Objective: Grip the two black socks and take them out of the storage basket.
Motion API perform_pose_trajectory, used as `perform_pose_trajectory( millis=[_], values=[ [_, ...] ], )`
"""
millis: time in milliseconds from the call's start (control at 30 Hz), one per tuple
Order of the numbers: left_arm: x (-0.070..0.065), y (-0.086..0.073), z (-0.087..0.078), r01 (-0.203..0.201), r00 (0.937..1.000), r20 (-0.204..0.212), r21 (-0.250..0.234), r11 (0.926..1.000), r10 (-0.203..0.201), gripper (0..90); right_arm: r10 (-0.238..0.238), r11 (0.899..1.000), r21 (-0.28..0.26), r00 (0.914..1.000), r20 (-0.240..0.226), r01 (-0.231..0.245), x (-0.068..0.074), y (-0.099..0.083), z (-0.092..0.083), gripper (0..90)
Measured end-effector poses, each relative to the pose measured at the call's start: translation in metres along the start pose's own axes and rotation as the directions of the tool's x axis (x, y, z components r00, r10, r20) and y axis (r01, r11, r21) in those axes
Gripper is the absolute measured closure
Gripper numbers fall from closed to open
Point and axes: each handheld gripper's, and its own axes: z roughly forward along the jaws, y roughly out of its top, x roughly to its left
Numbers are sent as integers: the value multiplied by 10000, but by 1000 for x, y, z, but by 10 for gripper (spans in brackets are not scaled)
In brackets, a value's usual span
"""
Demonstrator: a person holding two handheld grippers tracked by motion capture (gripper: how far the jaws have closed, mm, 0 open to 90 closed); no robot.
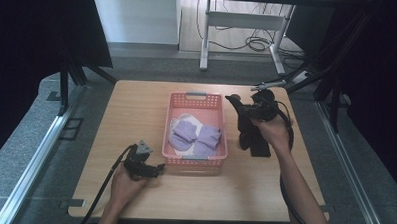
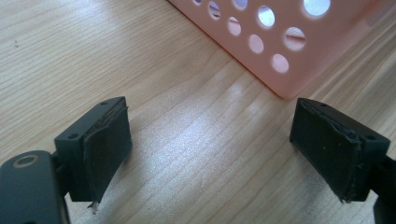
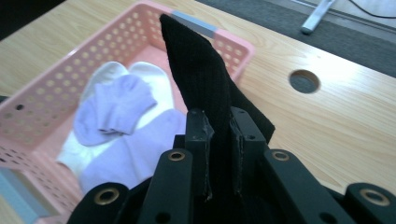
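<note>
Pink perforated basket [image 1: 197, 99] at the middle of the light wooden tabletop [image 1: 136, 110], containing lilac socks [image 1: 198, 137] lying over white socks [image 1: 178, 122]. Right hand-held gripper [image 1: 233, 99], raised just right of the basket, jaws clamped on a black sock [image 3: 201, 74] whose free length drapes down toward another black piece [image 1: 259, 146] lying on the tabletop by the basket's right side. Left hand-held gripper [image 2: 210, 154], low over bare tabletop by the basket's near left corner, jaws spread wide and holding nothing.
</note>
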Motion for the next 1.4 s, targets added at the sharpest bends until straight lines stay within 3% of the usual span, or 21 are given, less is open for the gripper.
perform_pose_trajectory(
  millis=[333, 933, 1133, 1400],
  values=[
    [0, 0, 0, 14, 10000, 6, 5, 10000, -14, 123, 320, 9995, 6, 9974, 641, -321, -21, -26, 0, 794],
    [0, 0, 0, 9, 10000, 6, 10, 10000, -9, 124, 690, 9934, 850, 9934, 913, -768, -36, -83, 50, 765],
    [0, 0, 0, 8, 10000, 2, 11, 10000, -8, 124, 726, 9895, 1202, 9949, 701, -807, -34, -90, 63, 629],
    [0, 0, 0, 7, 10000, 5, 11, 10000, -7, 125, 508, 9960, 704, 9969, 608, -550, -29, -82, 47, 456]
  ],
)
